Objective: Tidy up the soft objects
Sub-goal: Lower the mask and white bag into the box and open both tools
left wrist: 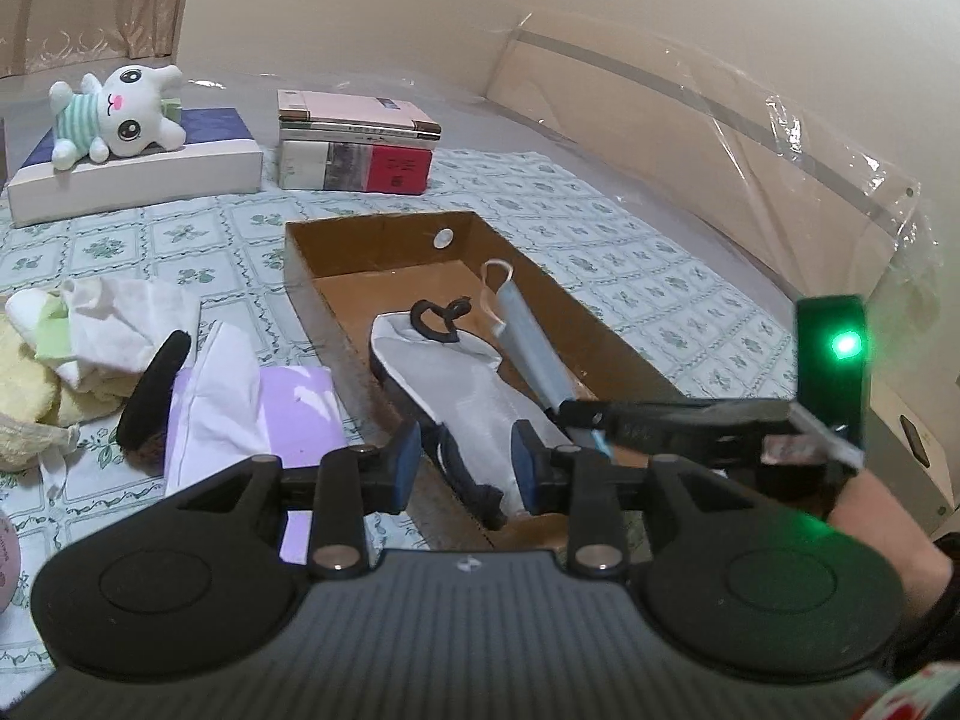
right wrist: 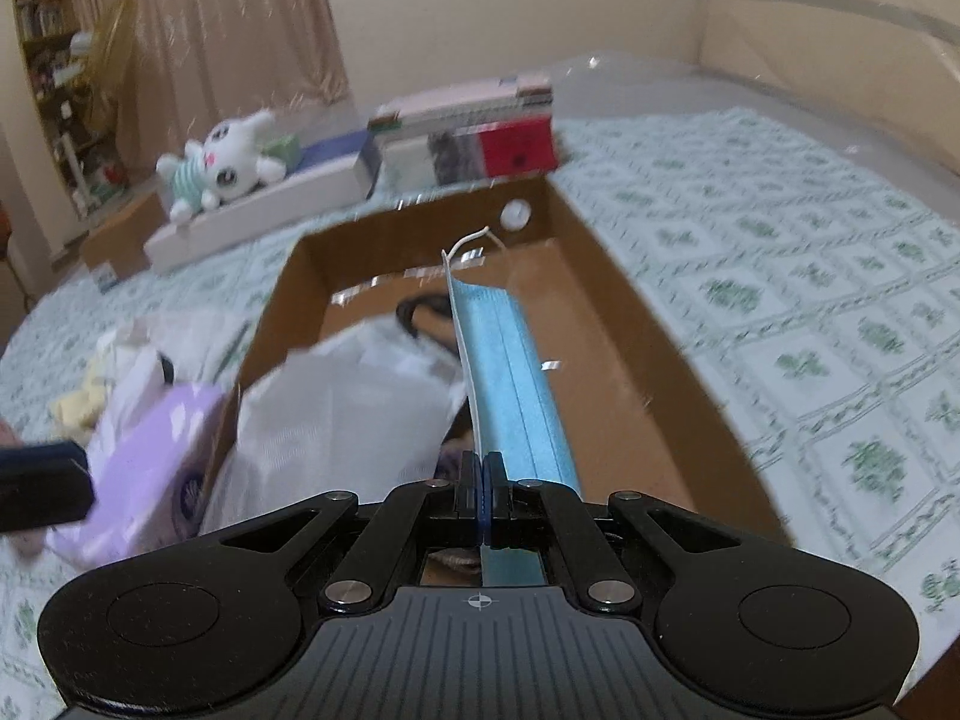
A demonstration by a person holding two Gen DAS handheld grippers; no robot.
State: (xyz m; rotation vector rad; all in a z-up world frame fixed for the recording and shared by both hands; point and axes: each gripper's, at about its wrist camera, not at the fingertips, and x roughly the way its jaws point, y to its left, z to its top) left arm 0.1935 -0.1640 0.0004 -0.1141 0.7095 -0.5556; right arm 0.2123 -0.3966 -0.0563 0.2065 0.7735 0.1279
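An open cardboard box (left wrist: 594, 324) (right wrist: 648, 324) lies on the bed. Inside it lies a white fabric pouch (left wrist: 462, 378) (right wrist: 336, 414) with a dark cord loop. My right gripper (right wrist: 483, 468) is shut on a blue face mask (right wrist: 510, 372) and holds it edge-up over the box; the mask also shows in the left wrist view (left wrist: 528, 342). My left gripper (left wrist: 465, 462) is open and empty, its jaws on either side of the pouch's near end at the box's near edge.
Left of the box lie a purple tissue pack (left wrist: 288, 408) (right wrist: 150, 468), a black object (left wrist: 153, 396), white cloths (left wrist: 120, 318) and yellow towels (left wrist: 24, 384). A plush bunny (left wrist: 120, 114) lies on a white box; stacked books (left wrist: 360, 144) stand behind.
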